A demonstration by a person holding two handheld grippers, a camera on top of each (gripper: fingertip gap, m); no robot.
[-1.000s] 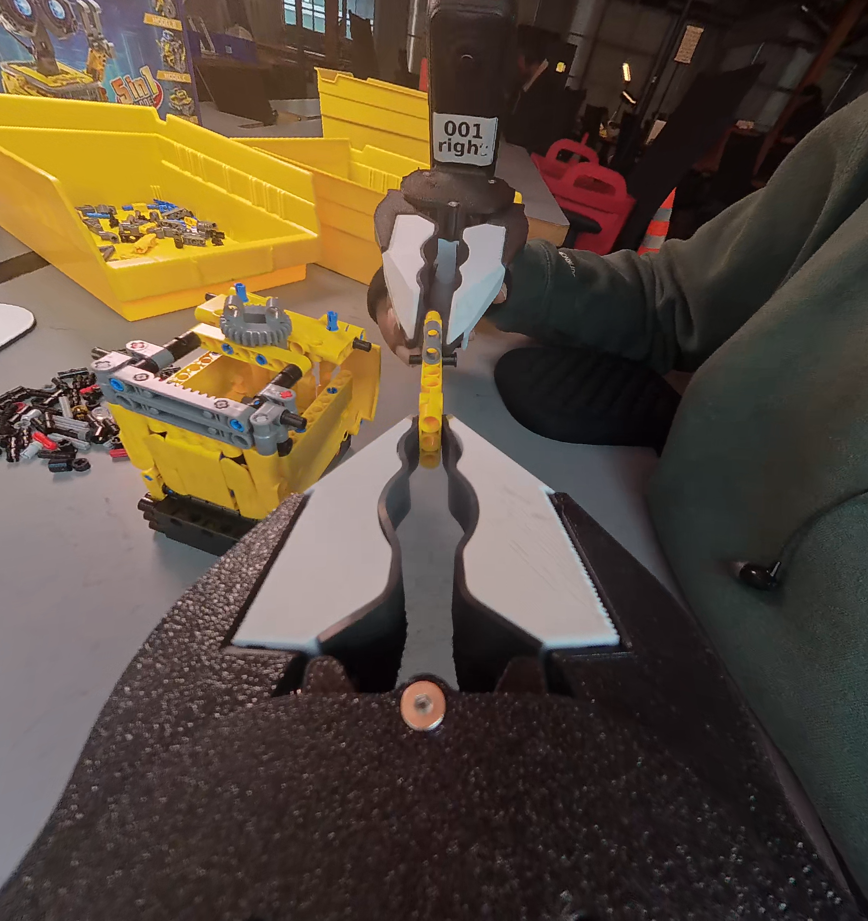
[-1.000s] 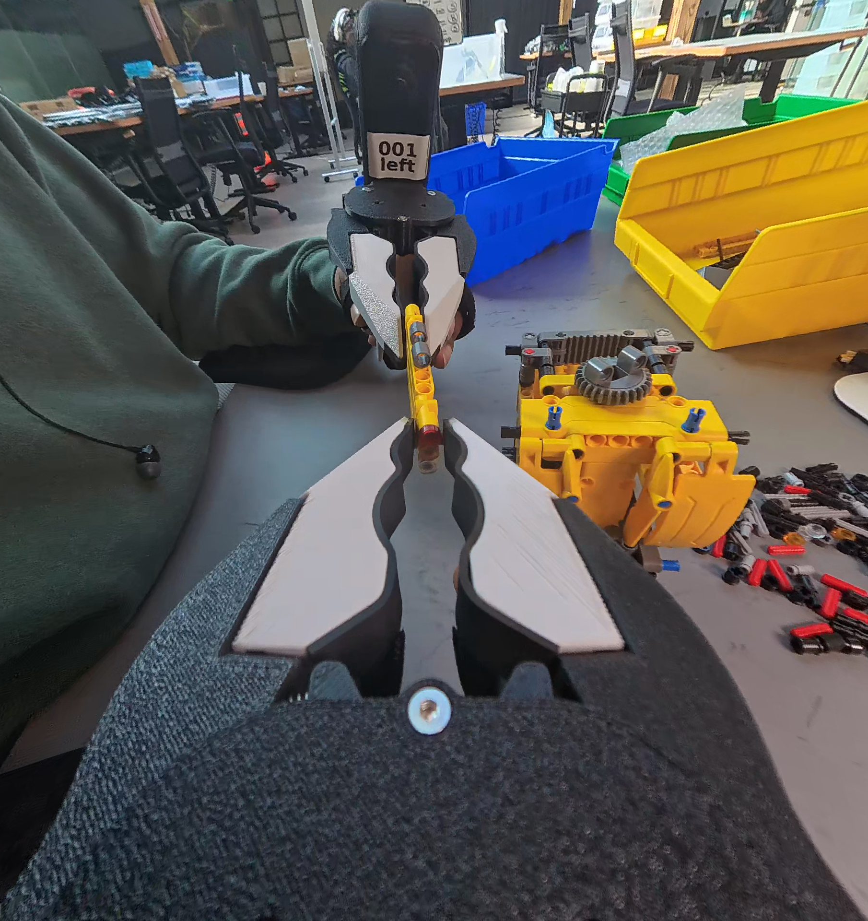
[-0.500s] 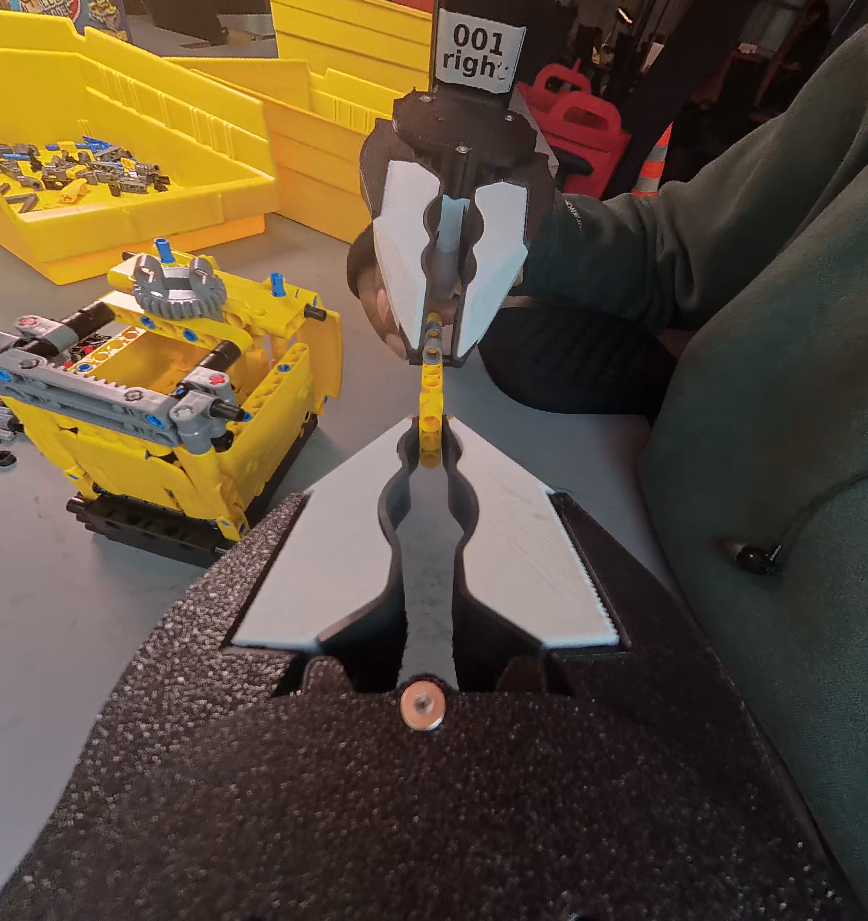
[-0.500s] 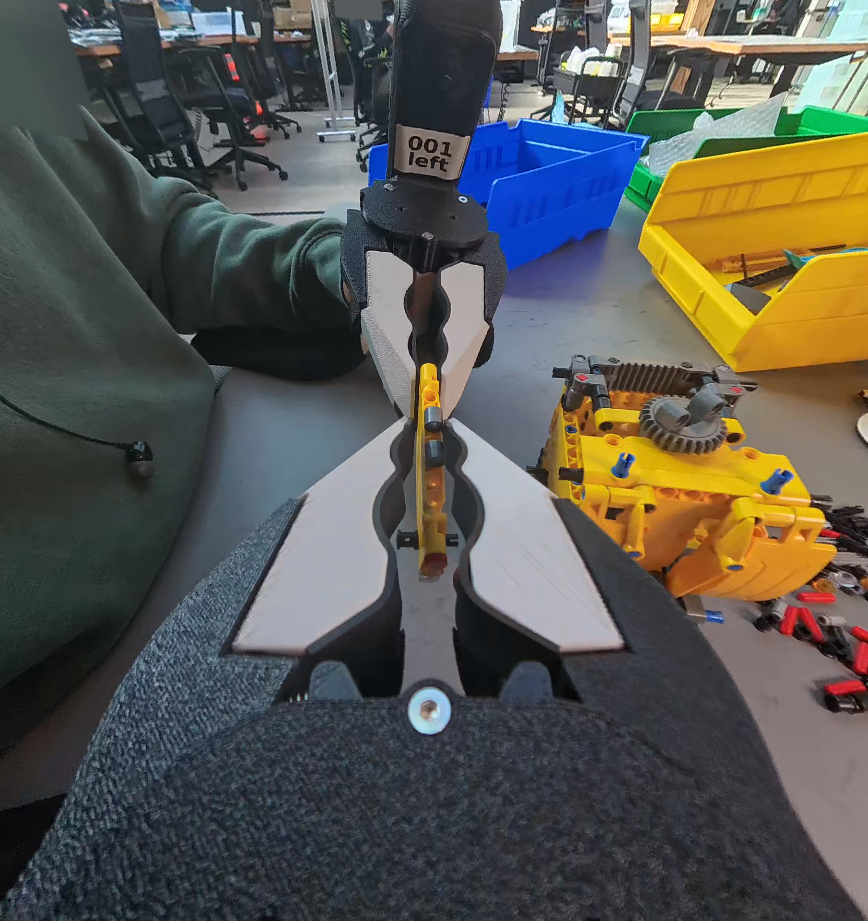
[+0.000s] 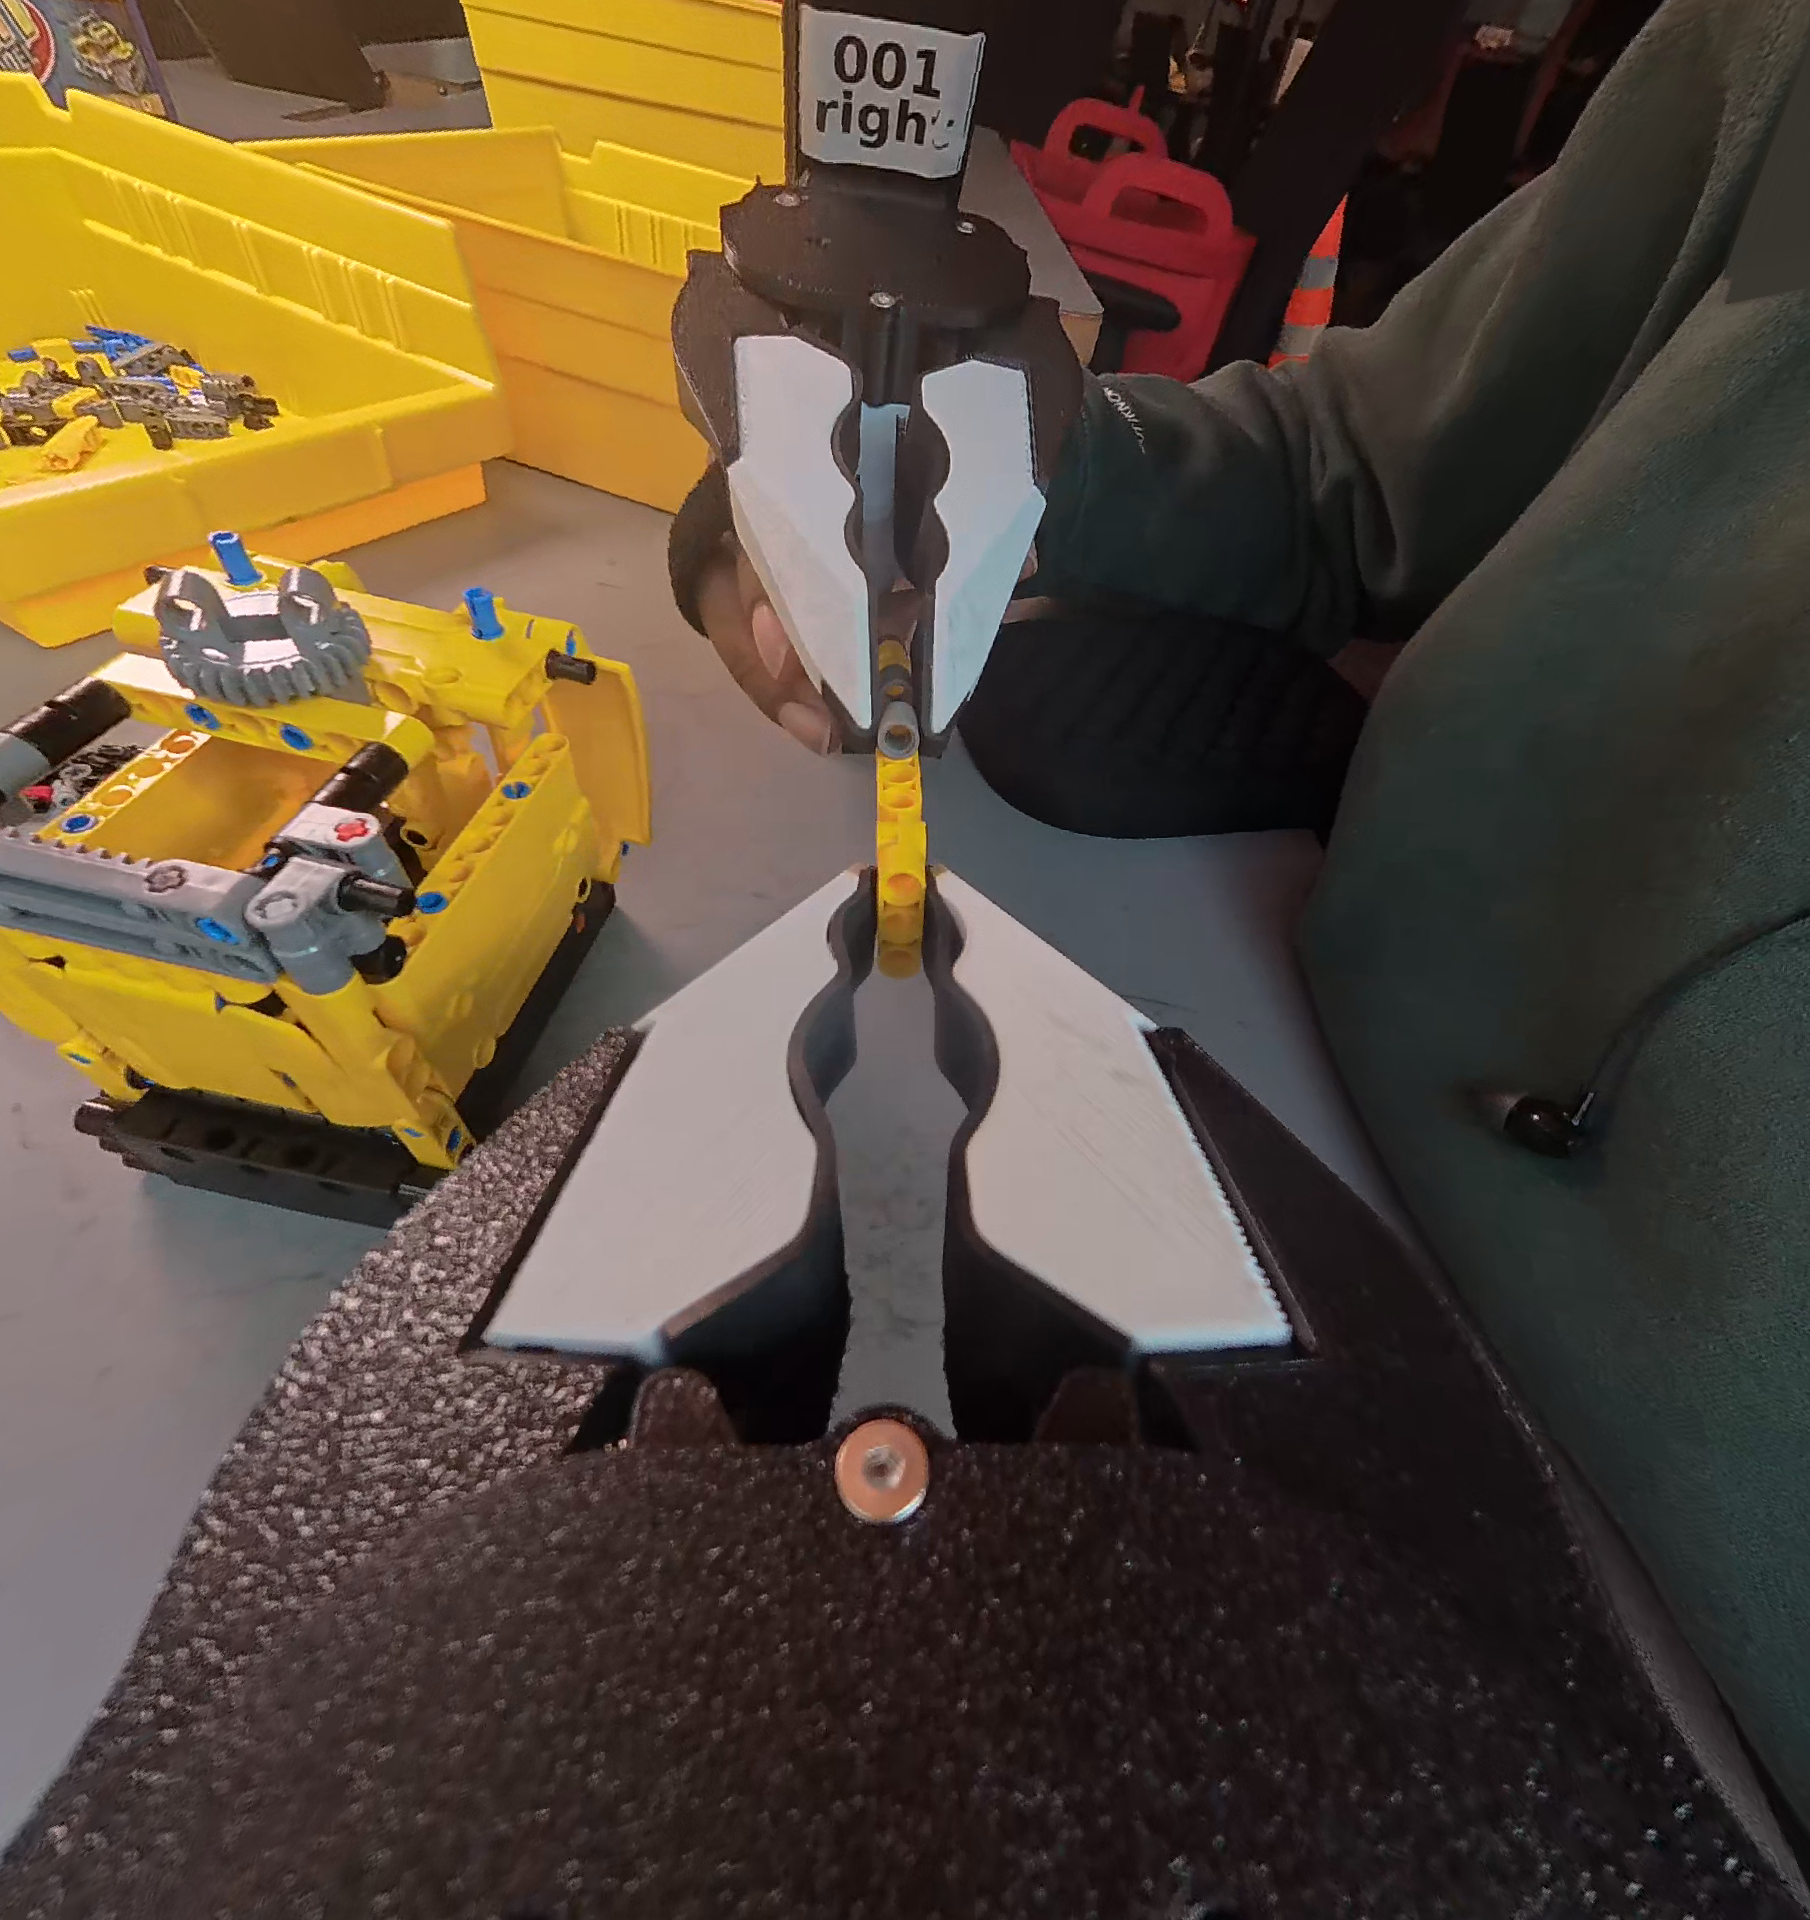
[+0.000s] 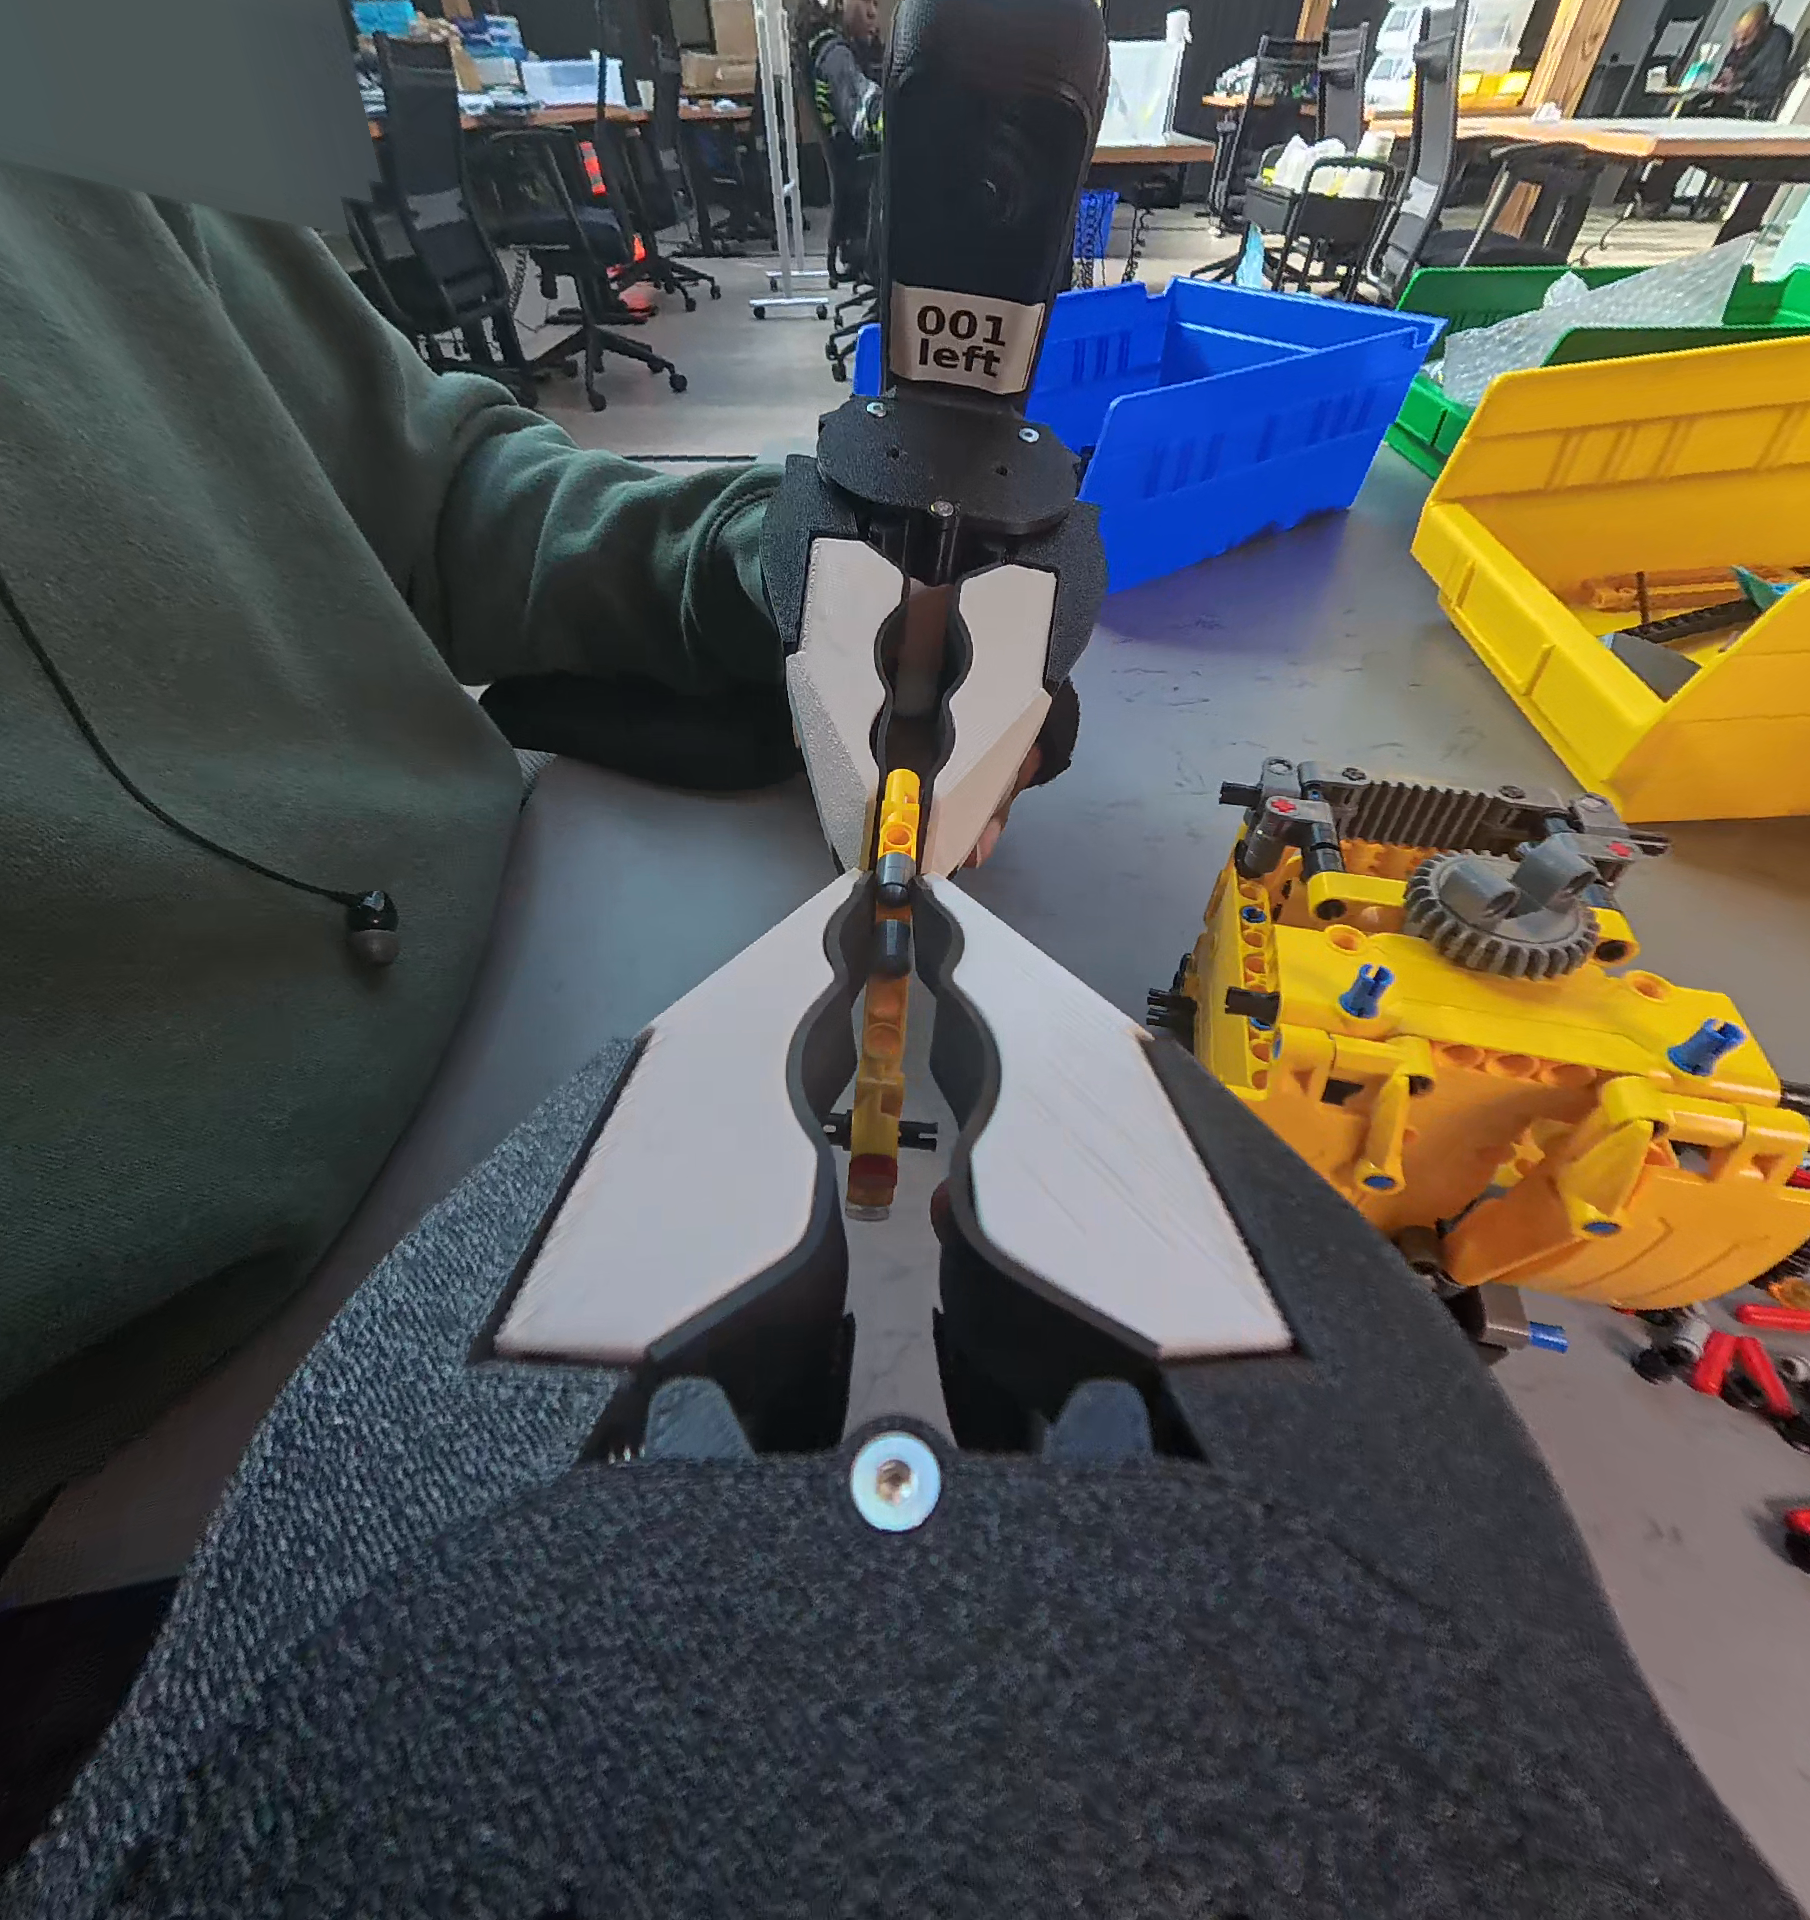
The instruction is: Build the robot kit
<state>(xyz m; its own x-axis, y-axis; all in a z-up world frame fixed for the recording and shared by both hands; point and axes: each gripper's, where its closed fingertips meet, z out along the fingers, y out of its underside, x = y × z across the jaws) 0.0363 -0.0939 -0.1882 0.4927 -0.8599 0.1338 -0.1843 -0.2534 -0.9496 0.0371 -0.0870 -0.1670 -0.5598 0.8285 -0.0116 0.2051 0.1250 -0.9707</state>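
A yellow beam (image 5: 899,873) with black pins is seen between white-padded fingers (image 5: 735,1122); beside them, a yellow-and-grey brick model (image 5: 288,883).

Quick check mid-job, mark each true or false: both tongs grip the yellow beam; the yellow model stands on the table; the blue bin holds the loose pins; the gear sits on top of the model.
1. Both the left tongs and right tongs grip the yellow beam. True.
2. The yellow model stands on the table. True.
3. The blue bin holds loose pins. False: none show inside; red and black pins lie on the table.
4. The grey gear lies beside the model. False: it sits on top.
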